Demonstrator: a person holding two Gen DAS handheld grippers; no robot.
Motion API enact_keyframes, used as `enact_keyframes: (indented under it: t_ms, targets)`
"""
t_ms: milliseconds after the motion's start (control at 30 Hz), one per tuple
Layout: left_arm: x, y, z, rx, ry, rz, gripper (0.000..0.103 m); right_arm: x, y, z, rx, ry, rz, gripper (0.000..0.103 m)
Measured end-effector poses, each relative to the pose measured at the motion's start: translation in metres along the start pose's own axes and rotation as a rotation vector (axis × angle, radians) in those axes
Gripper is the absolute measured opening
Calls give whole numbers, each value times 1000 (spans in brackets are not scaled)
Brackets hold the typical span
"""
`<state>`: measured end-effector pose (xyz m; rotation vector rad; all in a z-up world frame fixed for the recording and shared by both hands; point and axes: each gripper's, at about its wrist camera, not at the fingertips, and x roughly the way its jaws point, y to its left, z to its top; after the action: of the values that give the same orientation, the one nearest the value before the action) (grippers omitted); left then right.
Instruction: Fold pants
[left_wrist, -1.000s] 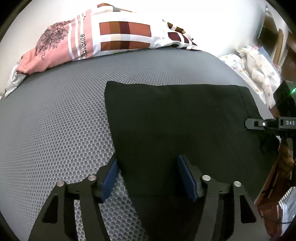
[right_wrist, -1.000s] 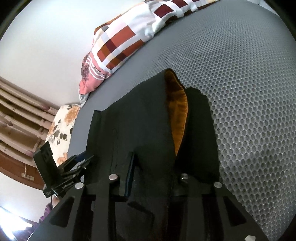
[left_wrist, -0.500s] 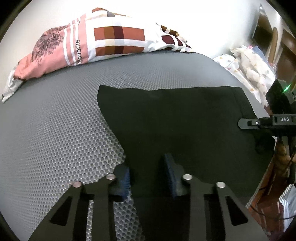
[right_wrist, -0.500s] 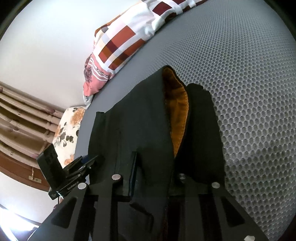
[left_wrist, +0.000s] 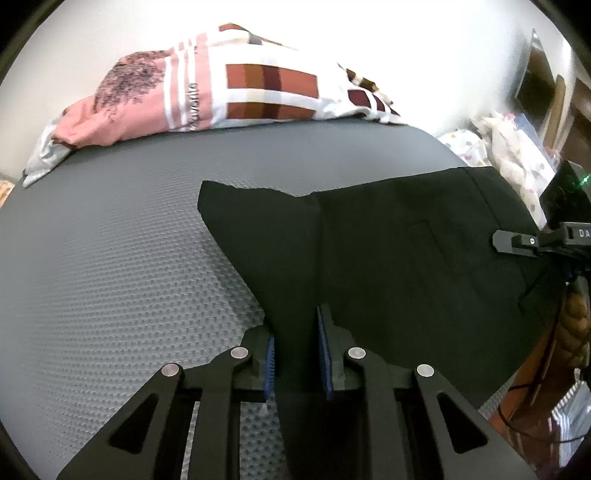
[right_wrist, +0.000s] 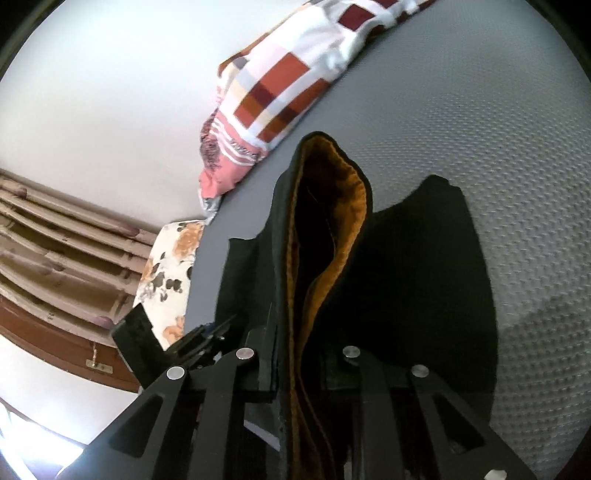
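Looking from left to right in the left wrist view, we see the grey dimpled bed (left_wrist: 110, 258) stretching away to a pink and checked pillow (left_wrist: 221, 96) at its far edge. Near the middle, our left hand-held gripper (left_wrist: 295, 354) has its blue pads (left_wrist: 269, 363) narrowed onto a lifted fold of the black pants (left_wrist: 388, 258); its jaws are closing, with the cloth pinched between them. The pants spread right from there across the bed toward its right edge, where the other tool's black tip (left_wrist: 517, 242) reaches in over the fabric. In the right wrist view, wooden slats and a floral cushion (right_wrist: 170, 273) sit at the left beside the bed. Our right hand-held gripper (right_wrist: 301, 369) is narrow and closing too, gripping the waist of the pants (right_wrist: 424, 277), whose orange lining (right_wrist: 354, 192) gapes open just beyond the jaws. To the right lies bare grey bed (right_wrist: 517, 147).
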<state>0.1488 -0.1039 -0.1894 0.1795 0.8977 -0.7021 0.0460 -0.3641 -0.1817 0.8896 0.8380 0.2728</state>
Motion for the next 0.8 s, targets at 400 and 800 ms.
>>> enact_keyframes:
  t_ms: [400, 800]
  targets:
    - [-38, 56, -2, -87, -57, 43, 18, 40, 47, 6, -26, 36, 64, 15]
    - [-69, 112, 16, -122, -112, 118, 17, 89, 90, 24, -70, 68, 129, 15]
